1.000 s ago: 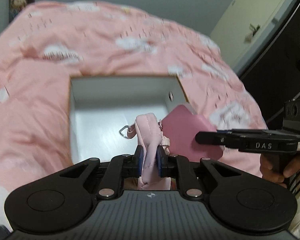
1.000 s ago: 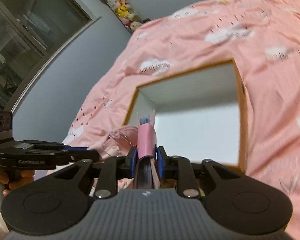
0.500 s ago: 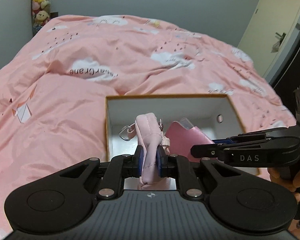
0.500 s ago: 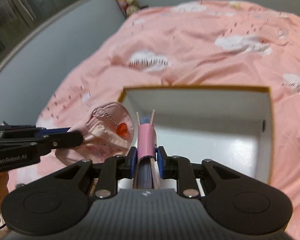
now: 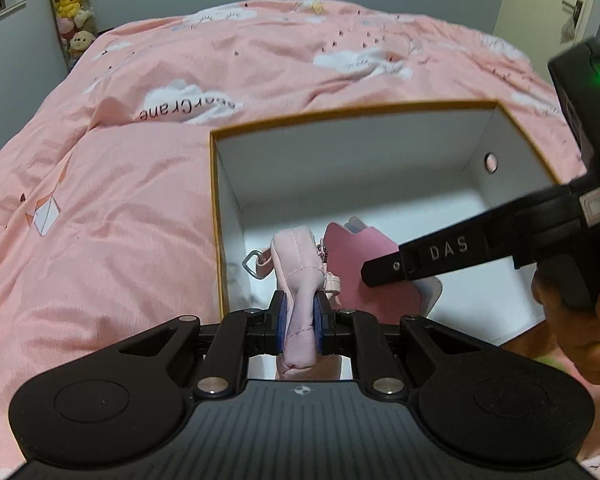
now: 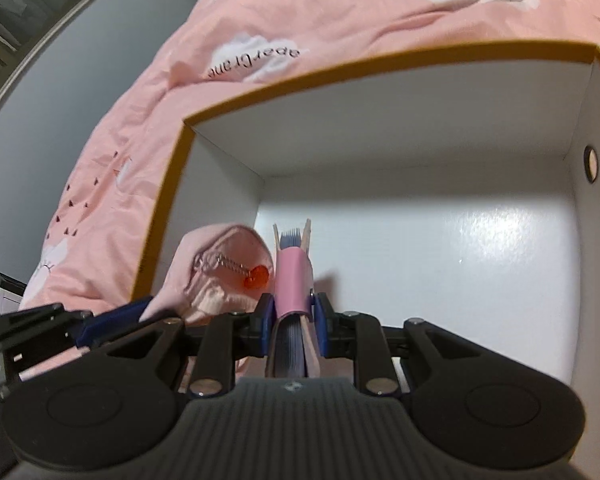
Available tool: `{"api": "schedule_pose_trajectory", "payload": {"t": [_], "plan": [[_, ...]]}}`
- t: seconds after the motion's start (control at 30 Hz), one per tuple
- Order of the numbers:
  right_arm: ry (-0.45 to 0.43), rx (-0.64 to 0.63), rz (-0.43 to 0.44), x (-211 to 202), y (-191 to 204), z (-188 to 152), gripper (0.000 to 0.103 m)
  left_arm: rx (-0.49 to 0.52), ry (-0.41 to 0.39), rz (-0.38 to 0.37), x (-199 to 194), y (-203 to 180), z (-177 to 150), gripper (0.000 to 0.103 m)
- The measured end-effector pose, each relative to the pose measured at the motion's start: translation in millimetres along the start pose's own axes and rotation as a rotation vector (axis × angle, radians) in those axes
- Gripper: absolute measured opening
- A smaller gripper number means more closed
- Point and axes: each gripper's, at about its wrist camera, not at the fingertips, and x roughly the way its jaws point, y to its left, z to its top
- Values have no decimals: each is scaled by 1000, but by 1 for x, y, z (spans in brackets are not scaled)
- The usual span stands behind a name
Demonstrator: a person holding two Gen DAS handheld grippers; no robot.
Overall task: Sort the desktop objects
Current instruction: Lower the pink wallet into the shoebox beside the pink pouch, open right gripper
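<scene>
Pouch (image 5: 298,276) of pale pink fabric pinched in left gripper (image 5: 299,322), pink notebook (image 6: 293,280) clamped in right gripper (image 6: 293,322), both low inside white box (image 5: 356,160). Best lowered to the floor, set side by side, then released. Readable: "DAS" on right gripper; "BearCrane", upside down, on bedspread (image 5: 140,200)

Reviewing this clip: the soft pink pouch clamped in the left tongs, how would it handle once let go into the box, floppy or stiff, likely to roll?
The pink pouch looks padded and floppy: its fabric pinches in where the left tongs squeeze it. It probably weighs little, held by one edge without drooping much. Dropped into the white box, it would likely slump flat rather than roll; its metal ring might snag.
</scene>
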Motion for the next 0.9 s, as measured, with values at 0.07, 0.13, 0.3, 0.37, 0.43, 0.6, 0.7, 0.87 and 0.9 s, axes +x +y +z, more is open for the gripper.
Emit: {"api": "schedule_pose_trajectory", "payload": {"t": [0.07,0.13,0.3,0.37,0.43,0.6,0.7,0.87,0.9], "plan": [[21,5,0,6,0,-1,23,-13,17,3,3,2,-2,15],[33,-1,1,10,2,-3,23,-20,23,16,5,3,-4,15],[79,-6,6,19,4,-9,23,-49,60,16,12,9,-5,15],[99,-5,24,22,7,-12,23,-67,67,10,14,13,-5,15],[100,-14,22,23,10,-12,23,-76,71,-2,15,16,-5,16],[119,5,61,24,16,-9,24,-62,72,-44,16,20,-6,18],[124,21,78,28,18,-8,25,-71,78,-70,17,24,-6,21],[135,74,111,35,14,-8,25,-87,64,-75,12,26,-8,24],[133,78,115,35,14,-8,25,-86,61,-70,10,25,-8,25]]}}
